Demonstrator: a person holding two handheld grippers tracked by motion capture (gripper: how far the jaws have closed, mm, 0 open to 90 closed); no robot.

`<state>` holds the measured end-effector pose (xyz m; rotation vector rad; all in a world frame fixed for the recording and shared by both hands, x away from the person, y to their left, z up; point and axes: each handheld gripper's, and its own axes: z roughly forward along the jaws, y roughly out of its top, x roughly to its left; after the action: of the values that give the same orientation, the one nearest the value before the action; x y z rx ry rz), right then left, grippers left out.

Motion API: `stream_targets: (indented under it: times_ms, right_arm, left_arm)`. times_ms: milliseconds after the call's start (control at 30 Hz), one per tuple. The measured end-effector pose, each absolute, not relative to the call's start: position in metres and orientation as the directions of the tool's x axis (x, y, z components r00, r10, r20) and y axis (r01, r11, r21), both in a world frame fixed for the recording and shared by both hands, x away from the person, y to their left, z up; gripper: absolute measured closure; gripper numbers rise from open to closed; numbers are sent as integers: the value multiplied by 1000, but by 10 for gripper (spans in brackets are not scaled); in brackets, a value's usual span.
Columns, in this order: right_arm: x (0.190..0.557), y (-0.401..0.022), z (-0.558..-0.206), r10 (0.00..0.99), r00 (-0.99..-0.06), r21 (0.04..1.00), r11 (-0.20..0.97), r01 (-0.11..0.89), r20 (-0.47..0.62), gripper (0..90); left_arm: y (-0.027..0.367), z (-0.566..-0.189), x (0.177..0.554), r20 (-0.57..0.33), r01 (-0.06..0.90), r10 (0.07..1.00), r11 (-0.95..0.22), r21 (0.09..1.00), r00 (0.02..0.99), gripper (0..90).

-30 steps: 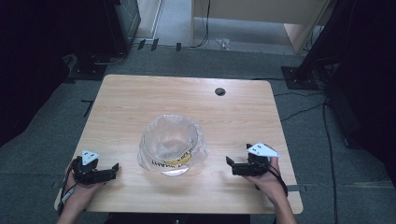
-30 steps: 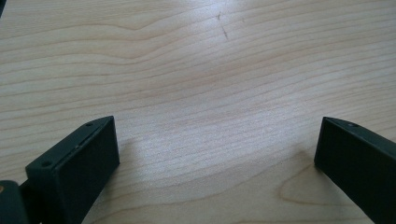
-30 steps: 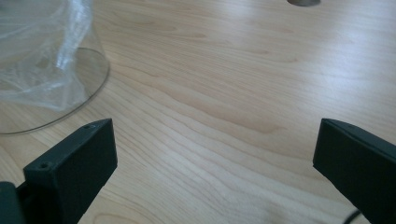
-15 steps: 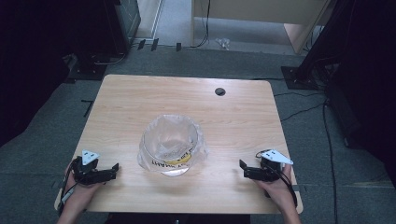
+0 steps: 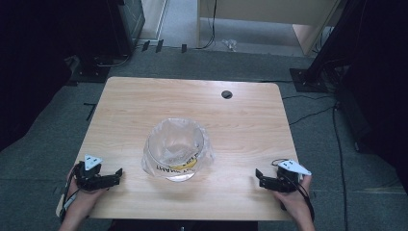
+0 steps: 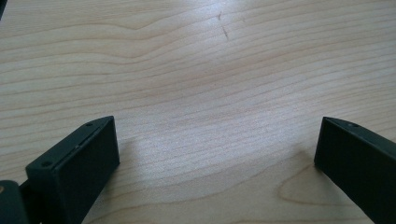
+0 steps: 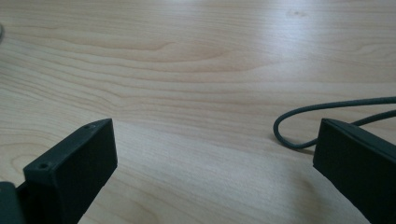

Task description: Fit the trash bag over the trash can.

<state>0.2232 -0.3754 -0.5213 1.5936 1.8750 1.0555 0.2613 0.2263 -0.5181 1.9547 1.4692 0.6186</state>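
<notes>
You are resting your left tool (image 5: 115, 173) on the wooden worktop (image 5: 250, 120) near its front left corner, with its jaws standing wide apart and nothing between them. In the left gripper view (image 6: 215, 154), bare wood grain is showing in the gap between the two black jaws.

You are holding your right tool (image 5: 260, 177) at the front right of the worktop, likewise with jaws spread and holding nothing. In the right gripper view (image 7: 212, 154), a dark cable (image 7: 299, 121) is lying looped on the wood just beside the right-hand jaw (it is the tool's own lead). The grey three-cornered plate (image 5: 293, 167) is sitting on top of the right tool, and your right hand (image 5: 296, 202) is gripping the tool from behind.

The clear bowl (image 5: 174, 149) is standing upright near the middle of the worktop, slightly toward the front edge, lined or wrapped with a thin transparent plastic film whose edges are hanging over the rim. Something yellow with dark print (image 5: 185, 166) is showing through the front wall of the bowl; what it is cannot be told. The bowl is sitting between the two tools, well apart from both, and nearer to the left one.

A small dark round hole (image 5: 226, 94) is showing near the far edge of the worktop.
</notes>
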Motion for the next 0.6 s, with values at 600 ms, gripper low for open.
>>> stream_targets:
  times_ms: [600]
  right_arm:
    - [208, -391, -524, 980, -150, 731, 5, 682, 133, 0]
  left_arm:
    - [226, -518, 261, 7, 678, 962, -198, 708, 273, 0]
